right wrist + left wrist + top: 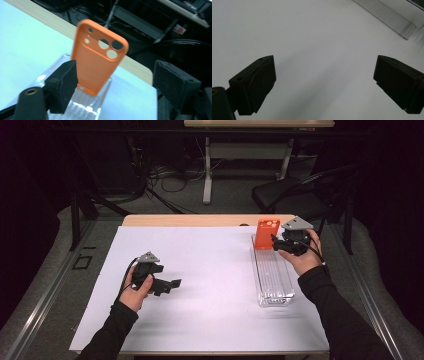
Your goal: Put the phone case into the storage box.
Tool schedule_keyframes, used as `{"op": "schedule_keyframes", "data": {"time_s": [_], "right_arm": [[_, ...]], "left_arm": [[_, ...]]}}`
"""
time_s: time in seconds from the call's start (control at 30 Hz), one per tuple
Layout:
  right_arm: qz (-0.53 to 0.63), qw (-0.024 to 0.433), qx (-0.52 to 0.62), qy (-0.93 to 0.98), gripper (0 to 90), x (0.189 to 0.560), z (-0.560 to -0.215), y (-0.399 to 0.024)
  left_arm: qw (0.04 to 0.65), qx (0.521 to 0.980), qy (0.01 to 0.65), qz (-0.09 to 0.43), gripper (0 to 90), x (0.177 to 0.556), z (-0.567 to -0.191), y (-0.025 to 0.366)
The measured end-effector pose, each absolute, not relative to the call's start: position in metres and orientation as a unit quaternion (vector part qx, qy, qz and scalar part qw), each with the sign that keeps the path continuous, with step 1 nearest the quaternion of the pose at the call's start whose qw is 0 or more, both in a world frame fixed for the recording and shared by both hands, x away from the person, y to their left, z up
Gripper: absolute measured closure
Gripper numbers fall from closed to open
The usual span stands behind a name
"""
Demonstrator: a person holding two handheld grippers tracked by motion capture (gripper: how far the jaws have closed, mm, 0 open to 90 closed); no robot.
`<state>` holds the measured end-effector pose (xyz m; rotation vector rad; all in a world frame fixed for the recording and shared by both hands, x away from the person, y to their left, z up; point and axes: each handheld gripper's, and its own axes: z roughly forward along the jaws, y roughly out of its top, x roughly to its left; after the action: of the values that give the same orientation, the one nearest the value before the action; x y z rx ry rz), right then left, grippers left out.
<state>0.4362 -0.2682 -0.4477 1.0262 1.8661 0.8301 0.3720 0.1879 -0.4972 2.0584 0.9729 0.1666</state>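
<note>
Jaws of the right gripper (113, 85) stand wide apart, and the orange plastic phone case (96, 57) with round camera cut-outs rises between them; the left pad sits just beside the case's lower edge, though whether it touches is hard to tell, while the right pad is well clear of it. The case stands upright, slightly tilted, in the far end of a long clear ribbed plastic tray (272, 275), near the wooden far edge of the table (200, 220). In the high view the right gripper (280, 242) sits just to the right of the orange case (266, 234). The left gripper (324, 82) also has its jaws spread wide with nothing between them, above the bare white sheet (312, 37) that covers the table; a corner of the clear tray (392, 20) lies ahead of it to the upper right. In the high view the left gripper (170, 284) is well apart from the tray, with broad open sheet all round it.
</note>
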Motion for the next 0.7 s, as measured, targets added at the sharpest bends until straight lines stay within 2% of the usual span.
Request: {"op": "schedule_keyframes", "data": {"time_s": [0.17,0.4,0.63,0.7], "right_arm": [[0.364,0.387,0.42,0.736,14.5,0.425,-0.44,-0.264],[0.388,0.369,0.426,0.729,9.0,0.409,-0.437,-0.256],[0.395,0.357,0.421,0.735,8.4,0.392,-0.436,-0.249],[0.401,0.345,0.417,0.739,5.2,0.386,-0.437,-0.247]], "left_arm": [[0.42,0.817,0.39,0.065,4.5,0.372,-0.496,0.187],[0.424,0.816,0.387,0.068,4.5,0.372,-0.494,0.189],[0.429,0.815,0.385,0.063,4.5,0.37,-0.492,0.19],[0.43,0.817,0.38,0.064,4.5,0.369,-0.492,0.19]]}}
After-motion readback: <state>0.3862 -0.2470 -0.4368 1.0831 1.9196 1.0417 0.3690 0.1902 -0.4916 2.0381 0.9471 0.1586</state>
